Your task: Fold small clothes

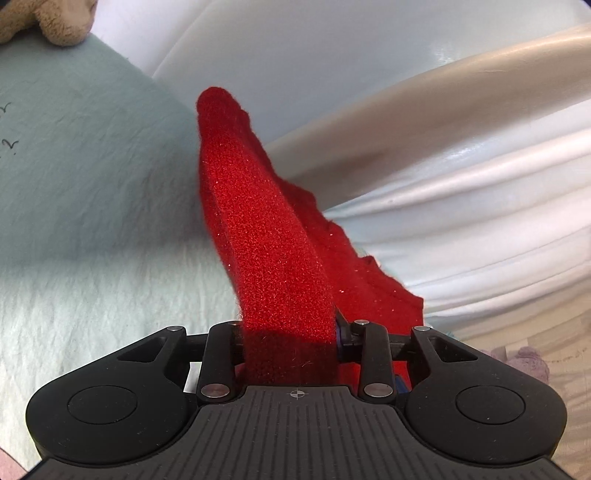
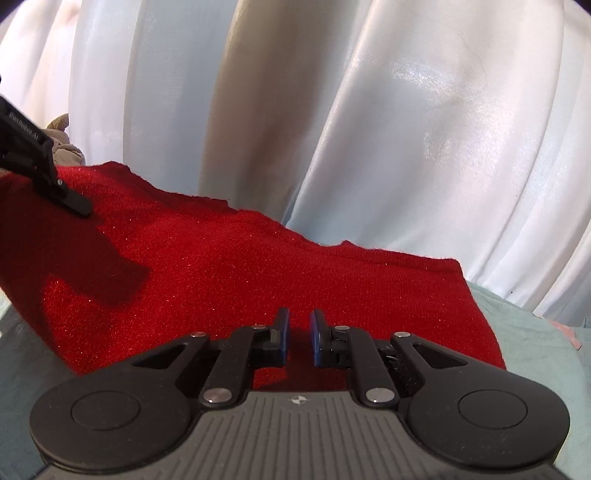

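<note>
The red garment [image 2: 258,280] lies on a pale green sheet [image 1: 74,206], in front of white curtains [image 2: 369,129], and it fills the middle of the right wrist view. In the left wrist view a thick ridge of the red cloth rises from the bottom centre toward the upper middle of the frame, and the left gripper [image 1: 290,343] has this fold between its jaws — they pinch the cloth, which hides the pads. The right gripper [image 2: 298,341], at the bottom centre of its own view, has its blue pads [image 2: 283,338] brought close together with only a narrow slit between; they appear to nip the near edge of the garment, but the contact itself is partly hidden. A beige plush toy [image 1: 48,22] sits in the upper left. I judge the fold is only beginning: both edges are gripped, nothing is laid over yet, and the cloth is not flat.
</note>
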Available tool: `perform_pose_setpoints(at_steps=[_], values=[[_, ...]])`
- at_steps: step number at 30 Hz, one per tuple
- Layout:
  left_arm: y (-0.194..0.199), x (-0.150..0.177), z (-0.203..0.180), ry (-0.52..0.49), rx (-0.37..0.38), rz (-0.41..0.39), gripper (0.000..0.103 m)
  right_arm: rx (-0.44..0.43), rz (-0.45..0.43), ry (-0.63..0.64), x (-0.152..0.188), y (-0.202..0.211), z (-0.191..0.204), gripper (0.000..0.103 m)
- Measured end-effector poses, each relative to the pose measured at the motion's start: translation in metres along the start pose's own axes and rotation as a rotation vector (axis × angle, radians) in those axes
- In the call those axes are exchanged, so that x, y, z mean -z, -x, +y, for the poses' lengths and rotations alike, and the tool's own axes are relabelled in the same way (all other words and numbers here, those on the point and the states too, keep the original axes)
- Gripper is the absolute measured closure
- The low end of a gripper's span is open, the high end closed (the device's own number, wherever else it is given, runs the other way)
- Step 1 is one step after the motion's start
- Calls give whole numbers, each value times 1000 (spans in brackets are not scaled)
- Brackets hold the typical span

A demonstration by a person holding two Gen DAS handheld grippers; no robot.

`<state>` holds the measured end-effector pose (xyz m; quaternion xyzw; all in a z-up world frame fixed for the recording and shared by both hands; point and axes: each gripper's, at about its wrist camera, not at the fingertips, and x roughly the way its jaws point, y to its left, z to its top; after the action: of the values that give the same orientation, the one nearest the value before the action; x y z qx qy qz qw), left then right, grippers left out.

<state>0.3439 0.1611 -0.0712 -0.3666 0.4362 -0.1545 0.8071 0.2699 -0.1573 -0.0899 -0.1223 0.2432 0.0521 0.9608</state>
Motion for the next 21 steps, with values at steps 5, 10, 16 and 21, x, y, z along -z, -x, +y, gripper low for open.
perform_pose_setpoints(at_steps=[5,10,16,21], values=[[5,3,-42,-57,-9,-12,68,30,6,128,18,-13,17,92],[4,10,-82,-122,-33,-25,68,32,-43,100,11,-2,14,93],[-16,25,-131,-225,-69,-11,68,-62,8,53,14,0,-7,92],[-50,52,-164,-325,-141,-4,66,-58,-26,-221,8,22,-68,92]])
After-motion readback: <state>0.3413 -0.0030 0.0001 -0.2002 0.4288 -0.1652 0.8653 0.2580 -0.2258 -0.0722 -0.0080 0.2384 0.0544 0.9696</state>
